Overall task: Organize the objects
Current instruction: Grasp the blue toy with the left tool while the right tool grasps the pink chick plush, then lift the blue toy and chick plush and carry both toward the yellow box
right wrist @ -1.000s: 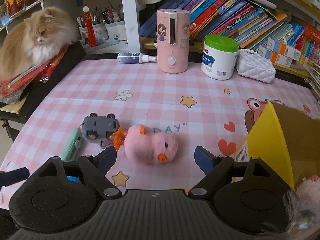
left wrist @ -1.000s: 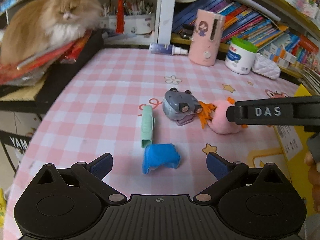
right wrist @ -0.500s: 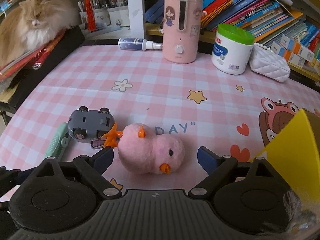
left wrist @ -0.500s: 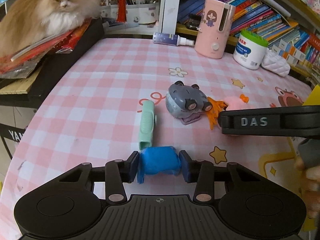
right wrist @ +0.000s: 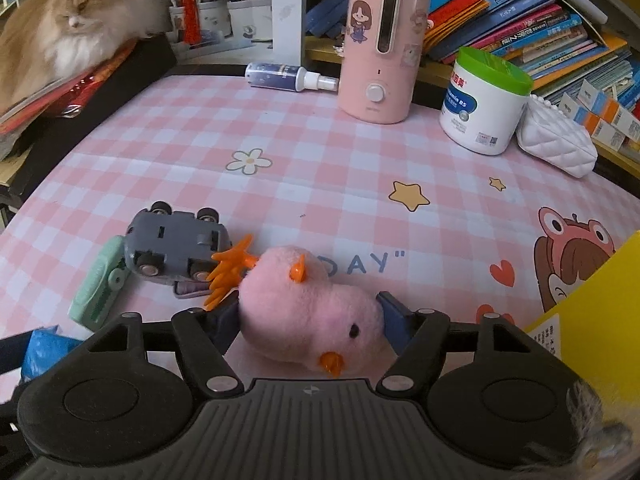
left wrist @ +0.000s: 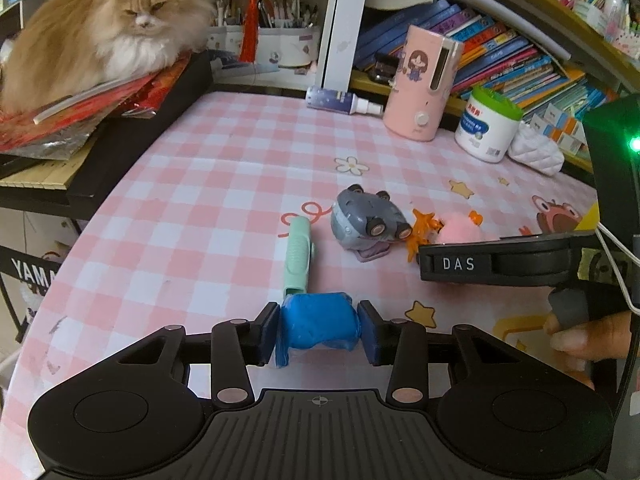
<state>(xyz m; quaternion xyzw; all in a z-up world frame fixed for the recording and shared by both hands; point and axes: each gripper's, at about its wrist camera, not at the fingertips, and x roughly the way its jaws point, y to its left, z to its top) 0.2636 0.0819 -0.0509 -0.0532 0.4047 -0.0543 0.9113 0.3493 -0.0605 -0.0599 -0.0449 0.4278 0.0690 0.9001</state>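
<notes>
My left gripper (left wrist: 319, 330) is shut on a blue crumpled piece (left wrist: 318, 326) that rests on the pink checked tablecloth (left wrist: 200, 216). My right gripper (right wrist: 310, 320) is shut on a pink plush chick (right wrist: 310, 314) with orange feet, beak and wing; both pads press its sides. A grey toy car (left wrist: 368, 222) lies on its side between them, also in the right wrist view (right wrist: 176, 246). A mint green clip-like tool (left wrist: 298, 256) lies just beyond the blue piece and shows at the left of the right wrist view (right wrist: 98, 284).
A yellow box (right wrist: 600, 320) stands at the right. At the back stand a pink humidifier (right wrist: 380, 44), a white jar with a green lid (right wrist: 484, 104), a spray bottle (right wrist: 286, 78), a white pouch (right wrist: 556, 144) and books. An orange cat (left wrist: 100, 36) lies on the left shelf.
My left gripper closed on the blue piece. My right gripper moved forward around the pink chick and closed on it.
</notes>
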